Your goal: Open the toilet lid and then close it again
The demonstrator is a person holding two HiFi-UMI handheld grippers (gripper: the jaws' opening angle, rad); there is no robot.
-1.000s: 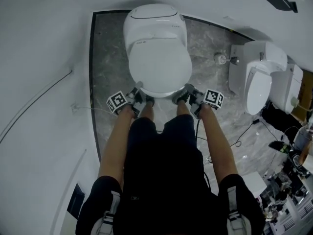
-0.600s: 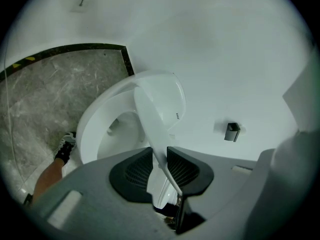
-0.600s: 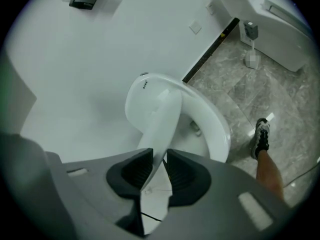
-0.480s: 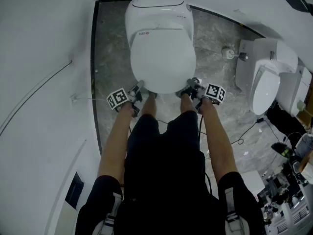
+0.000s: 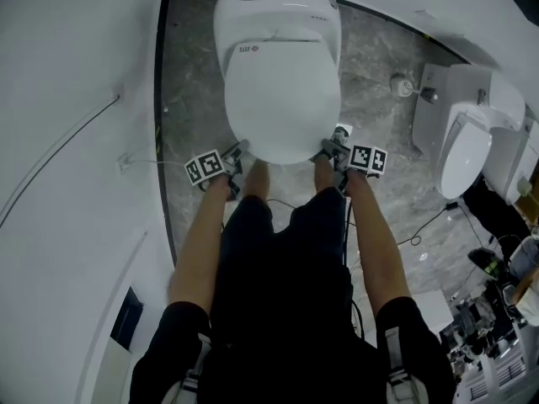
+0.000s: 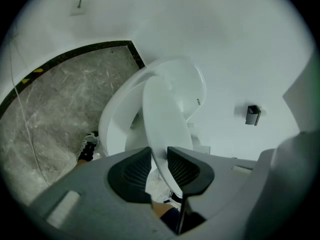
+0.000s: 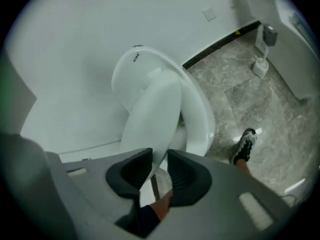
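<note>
My left gripper (image 5: 238, 151) pinches the front rim of the toilet lid (image 5: 282, 91) on its left side, with the pads pressed on both faces of the thin white edge. My right gripper (image 5: 331, 148) has the same rim on the right. Its jaws have just been opening a little, yet the lid's edge sits between the pads and they touch it. The lid is tilted, its front lifted clear of the seat (image 6: 109, 129) with a gap beneath. The toilet (image 5: 278, 7) stands at the far edge of the grey marbled floor (image 5: 189, 99), against the white wall (image 6: 225, 44).
</note>
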